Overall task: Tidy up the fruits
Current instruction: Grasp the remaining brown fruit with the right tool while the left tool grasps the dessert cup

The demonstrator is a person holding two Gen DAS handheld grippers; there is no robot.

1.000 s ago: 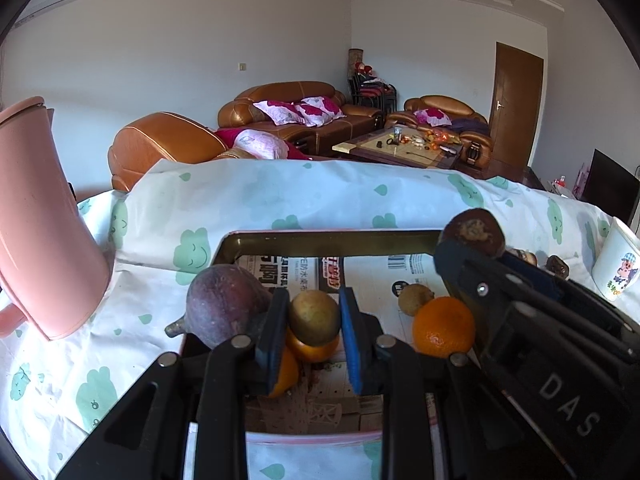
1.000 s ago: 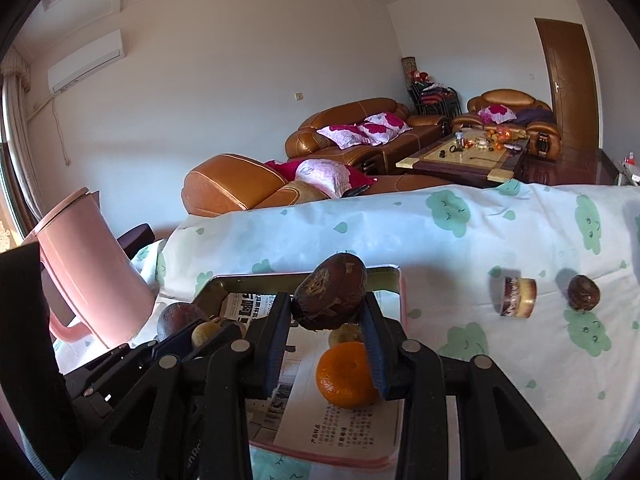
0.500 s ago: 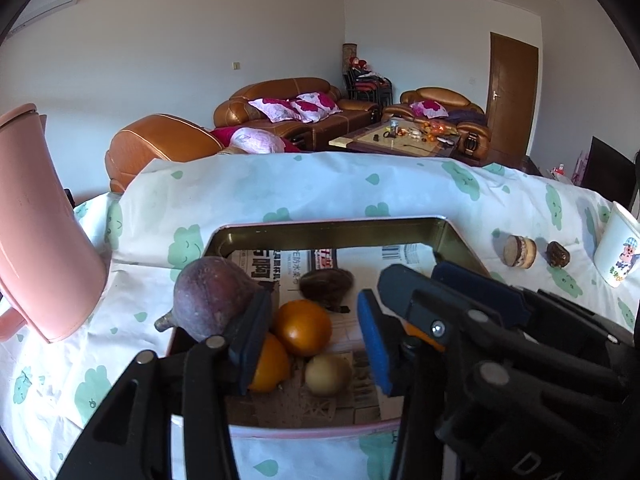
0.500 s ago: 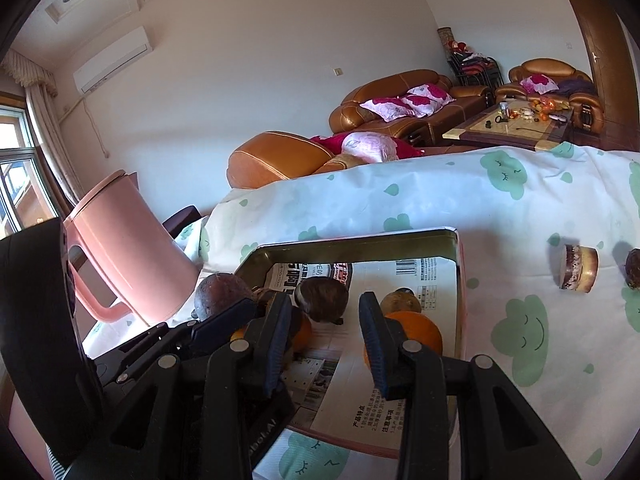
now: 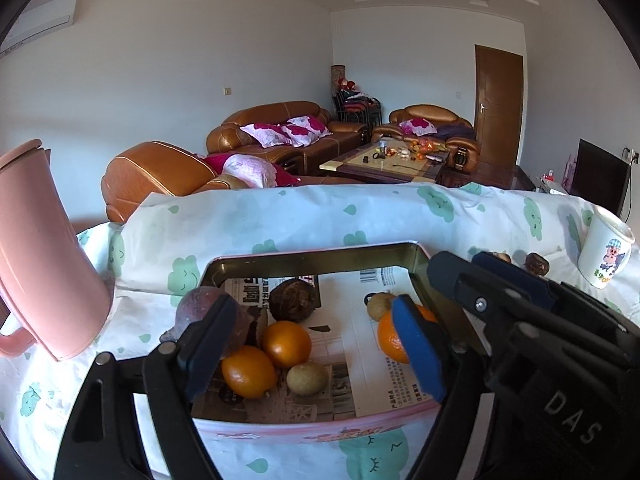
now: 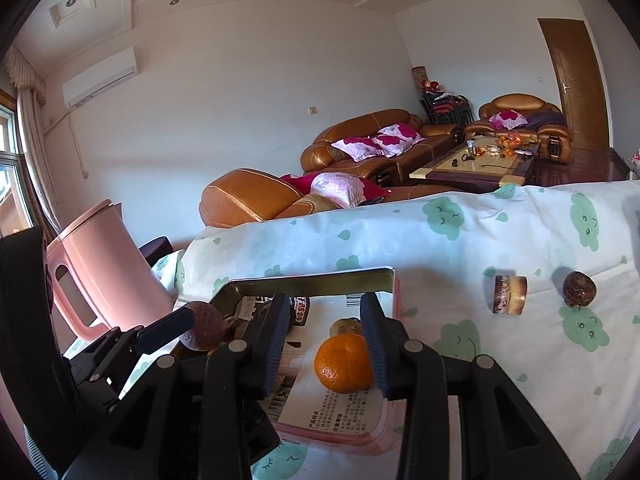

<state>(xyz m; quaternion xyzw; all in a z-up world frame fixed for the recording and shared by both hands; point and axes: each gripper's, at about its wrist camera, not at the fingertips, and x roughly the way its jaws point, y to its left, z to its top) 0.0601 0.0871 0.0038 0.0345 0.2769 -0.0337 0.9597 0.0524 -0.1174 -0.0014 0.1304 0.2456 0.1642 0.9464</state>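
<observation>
Left wrist view: I'm holding my left gripper (image 5: 316, 344) wide open and empty over the newspaper-lined metal tray with the pink rim (image 5: 312, 258). Lying in the tray: two glossy oranges (image 5: 286, 344), a small tan round fruit (image 5: 307, 378), a brown wrinkled fruit (image 5: 292, 300), and a purple mangosteen (image 5: 200, 310) at the left edge behind my finger. Another orange (image 5: 390, 340) is sitting to the right with a second tan fruit behind it. "DAS" is readable on the black body of the other tool; the newspaper print is too small to read. A white cartoon mug (image 5: 606, 254) is standing far right.

Right wrist view: my right gripper (image 6: 326, 344) is also open, gripping nothing, with a dimpled orange mandarin (image 6: 344, 364) lying between the pads. A dark brown round fruit (image 6: 579, 289) and a small layered brown-and-cream cylinder (image 6: 509, 294) are sitting on the cloud-print tablecloth (image 6: 520, 240), outside the tray. A pink plastic kettle (image 6: 104, 276) is standing left.

Step, I'm judging: between placements. Next probably means reaching right for that loose brown fruit.
</observation>
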